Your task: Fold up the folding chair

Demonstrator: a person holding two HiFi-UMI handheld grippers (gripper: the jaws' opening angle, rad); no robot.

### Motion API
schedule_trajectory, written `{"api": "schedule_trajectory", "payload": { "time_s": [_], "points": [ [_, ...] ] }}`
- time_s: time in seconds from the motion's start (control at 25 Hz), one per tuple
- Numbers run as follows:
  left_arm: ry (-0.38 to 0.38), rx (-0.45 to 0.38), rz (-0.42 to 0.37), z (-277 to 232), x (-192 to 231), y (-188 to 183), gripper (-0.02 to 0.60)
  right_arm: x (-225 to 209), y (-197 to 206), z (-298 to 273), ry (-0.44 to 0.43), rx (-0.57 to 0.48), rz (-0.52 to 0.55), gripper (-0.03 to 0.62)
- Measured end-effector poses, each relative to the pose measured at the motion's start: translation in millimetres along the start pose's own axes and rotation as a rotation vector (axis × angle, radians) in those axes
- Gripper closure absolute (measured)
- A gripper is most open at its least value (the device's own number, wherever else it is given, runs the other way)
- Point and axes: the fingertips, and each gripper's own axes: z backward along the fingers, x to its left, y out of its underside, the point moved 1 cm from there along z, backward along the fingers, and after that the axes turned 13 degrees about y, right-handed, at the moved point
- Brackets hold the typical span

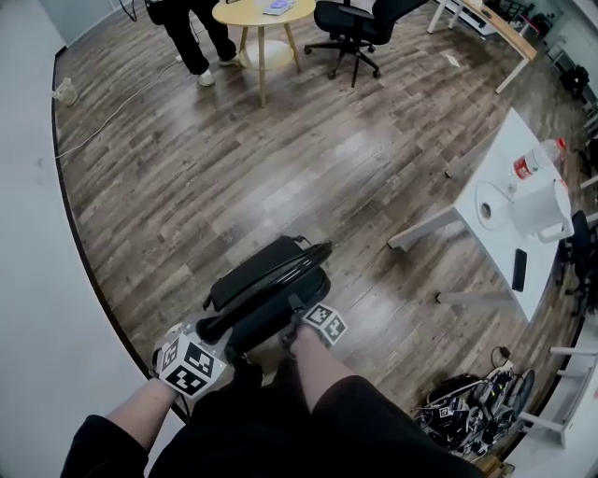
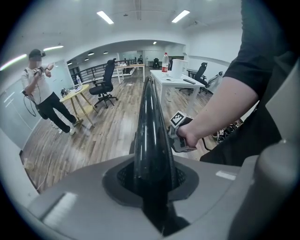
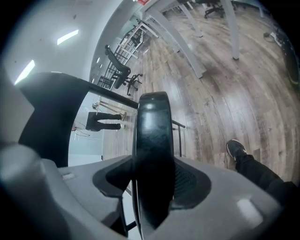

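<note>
Left gripper (image 2: pixel 150 183): jaws nearly closed, pinching a thin black rim tube of the folding chair (image 1: pixel 271 280)
Right gripper (image 3: pixel 152 187): jaws partly apart, clamped across a thicker black edge of the same chair
Folding chair: just in front of the person's legs, over the wooden floor (image 1: pixel 280 168), seat and back lying close together
Step in hand: probably the end of the fold, pressing the halves flat
Next move: likely needs both grips kept firm while the halves close fully
Further off: white table (image 1: pixel 509 154) at the right; round table (image 1: pixel 245 17), office chair (image 1: pixel 350 23) and a standing person (image 1: pixel 192 37) beyond
</note>
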Motion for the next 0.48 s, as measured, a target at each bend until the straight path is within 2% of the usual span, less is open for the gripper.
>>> {"api": "schedule_trajectory", "payload": {
  "time_s": [0.48],
  "points": [
    [-0.022,-0.006,0.004,2.2,-6.7,-1.9,0.506,52.5,1.4,2.1,-0.011,0.005,0.015,0.382]
  ]
}}
